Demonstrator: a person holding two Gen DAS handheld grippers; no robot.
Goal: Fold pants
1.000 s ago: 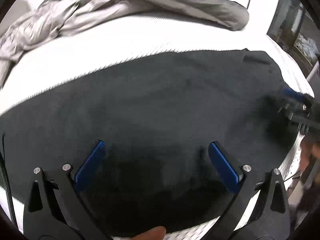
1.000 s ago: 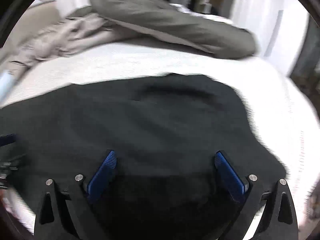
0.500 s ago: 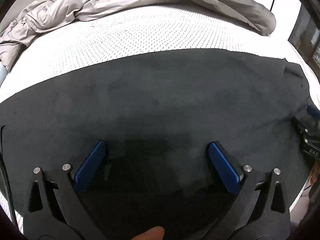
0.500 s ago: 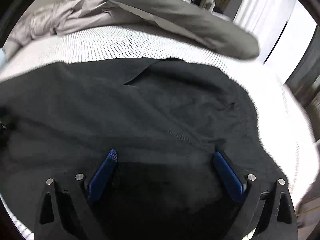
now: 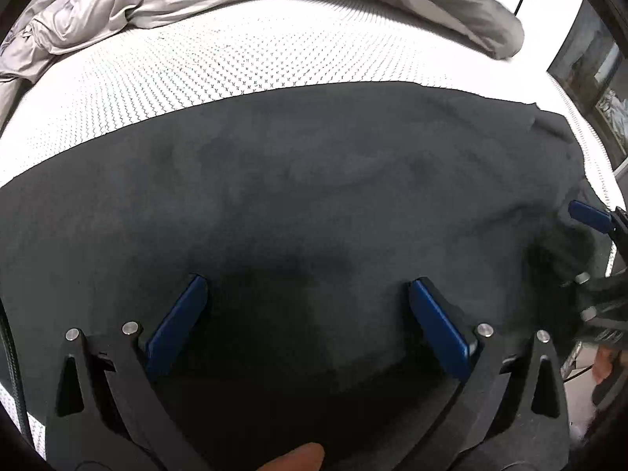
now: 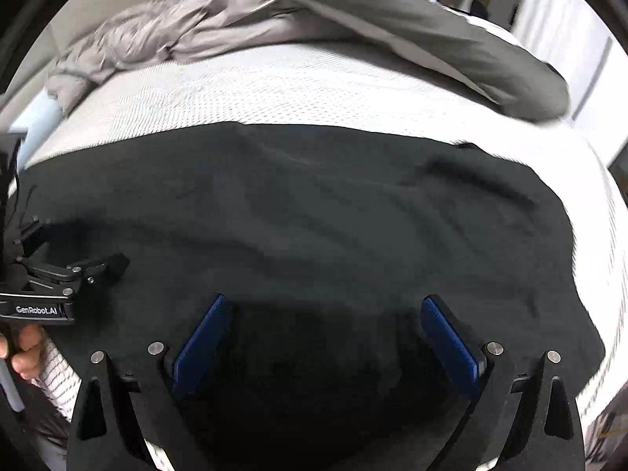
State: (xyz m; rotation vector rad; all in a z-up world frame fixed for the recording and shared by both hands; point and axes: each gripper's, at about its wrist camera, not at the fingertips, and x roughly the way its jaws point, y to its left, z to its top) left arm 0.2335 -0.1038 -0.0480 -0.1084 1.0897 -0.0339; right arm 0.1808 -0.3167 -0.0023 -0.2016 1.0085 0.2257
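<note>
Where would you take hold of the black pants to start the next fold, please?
Probably the black pants at the near hem, coming from the near side. They lie flat across the mattress, so only an edge gives pinchable thickness. Both the left gripper and right gripper hover open there.

matt dark cloth pants (image 5: 314, 180) lie on a dotted knit mattress (image 5: 219, 59) (crumpled satiny grey duvet (image 6: 204, 27) behind).
</note>
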